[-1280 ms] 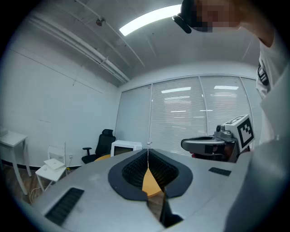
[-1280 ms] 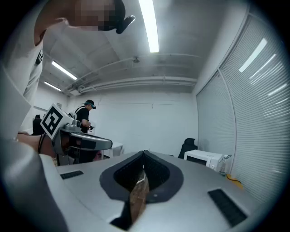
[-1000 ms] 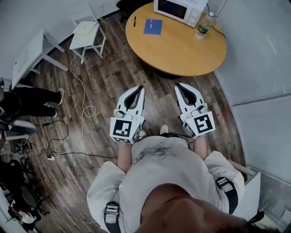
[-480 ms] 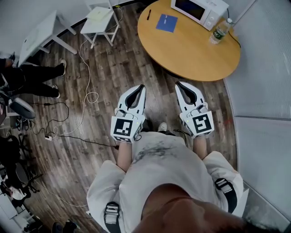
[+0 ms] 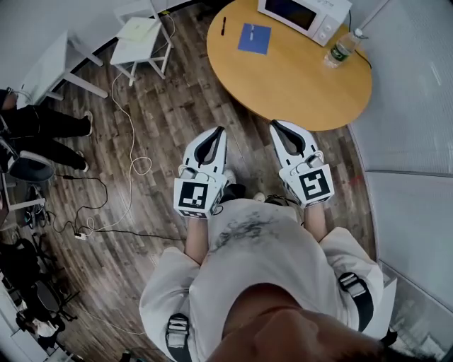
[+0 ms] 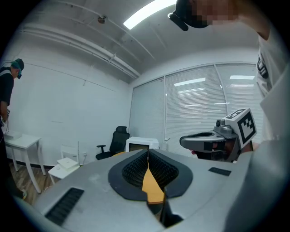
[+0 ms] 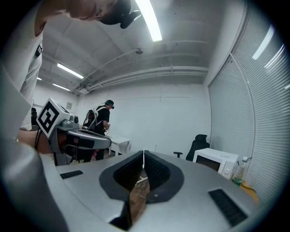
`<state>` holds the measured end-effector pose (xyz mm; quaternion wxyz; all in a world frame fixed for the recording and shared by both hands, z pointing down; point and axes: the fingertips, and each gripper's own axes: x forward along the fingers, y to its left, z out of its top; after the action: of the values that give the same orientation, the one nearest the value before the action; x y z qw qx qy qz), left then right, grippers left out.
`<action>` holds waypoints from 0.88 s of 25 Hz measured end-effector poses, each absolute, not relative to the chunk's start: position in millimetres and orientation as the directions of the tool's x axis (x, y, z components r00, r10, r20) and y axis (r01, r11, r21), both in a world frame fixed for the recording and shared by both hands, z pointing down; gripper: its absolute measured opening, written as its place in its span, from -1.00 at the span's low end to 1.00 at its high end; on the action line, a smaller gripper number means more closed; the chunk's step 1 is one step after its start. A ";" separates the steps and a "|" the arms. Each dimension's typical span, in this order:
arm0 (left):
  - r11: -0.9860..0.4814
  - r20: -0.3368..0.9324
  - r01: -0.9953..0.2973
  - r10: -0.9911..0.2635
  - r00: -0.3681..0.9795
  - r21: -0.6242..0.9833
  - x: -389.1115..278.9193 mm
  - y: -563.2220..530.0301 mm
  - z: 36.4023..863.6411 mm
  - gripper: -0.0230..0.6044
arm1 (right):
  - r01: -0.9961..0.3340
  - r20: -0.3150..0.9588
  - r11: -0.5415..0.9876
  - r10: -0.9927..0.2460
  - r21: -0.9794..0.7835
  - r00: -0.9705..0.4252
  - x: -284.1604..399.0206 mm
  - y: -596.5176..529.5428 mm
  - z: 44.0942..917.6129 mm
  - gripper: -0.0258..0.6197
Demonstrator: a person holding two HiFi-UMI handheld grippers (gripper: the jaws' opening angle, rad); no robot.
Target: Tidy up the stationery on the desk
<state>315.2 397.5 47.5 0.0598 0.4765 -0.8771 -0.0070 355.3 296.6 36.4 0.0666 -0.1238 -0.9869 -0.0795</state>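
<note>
On the round wooden table (image 5: 297,85) at the top of the head view lie a blue notebook (image 5: 253,38) and a black pen (image 5: 223,26). Both grippers hang over the wooden floor, short of the table's near edge, side by side and pointing at it. My left gripper (image 5: 218,132) is shut with nothing in it, its tips meeting (image 6: 147,152). My right gripper (image 5: 275,125) is shut and empty too, its jaws closed to a thin line (image 7: 143,153). Each gripper shows in the other's view.
A white microwave (image 5: 304,15) and a water bottle (image 5: 340,49) stand at the table's far side. A small white side table (image 5: 138,39), a white desk (image 5: 42,67) and floor cables (image 5: 131,166) lie to the left. A person (image 7: 102,120) stands there. Blinds (image 6: 204,106) line the right wall.
Both grippers have moved forward together, and the round table's near edge now lies closer to their tips. Their jaws have stayed shut.
</note>
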 end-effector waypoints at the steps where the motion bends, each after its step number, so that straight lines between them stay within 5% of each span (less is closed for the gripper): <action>1: 0.535 0.098 -0.842 -0.844 -0.528 0.066 305.3 397.0 47.4 -0.88 | 0.245 0.157 0.959 0.223 0.140 -0.962 346.3 297.2 36.6 -0.72; 22: 0.445 0.117 -0.892 -0.893 -0.435 0.081 162.2 361.4 67.4 -0.88 | 0.143 0.187 0.978 0.114 0.151 -0.976 217.7 271.4 59.2 -0.72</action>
<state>162.2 361.4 67.4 0.0711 0.5267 -0.8471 -0.0034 217.7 271.4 59.2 0.0891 -0.0650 -0.9905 -0.0820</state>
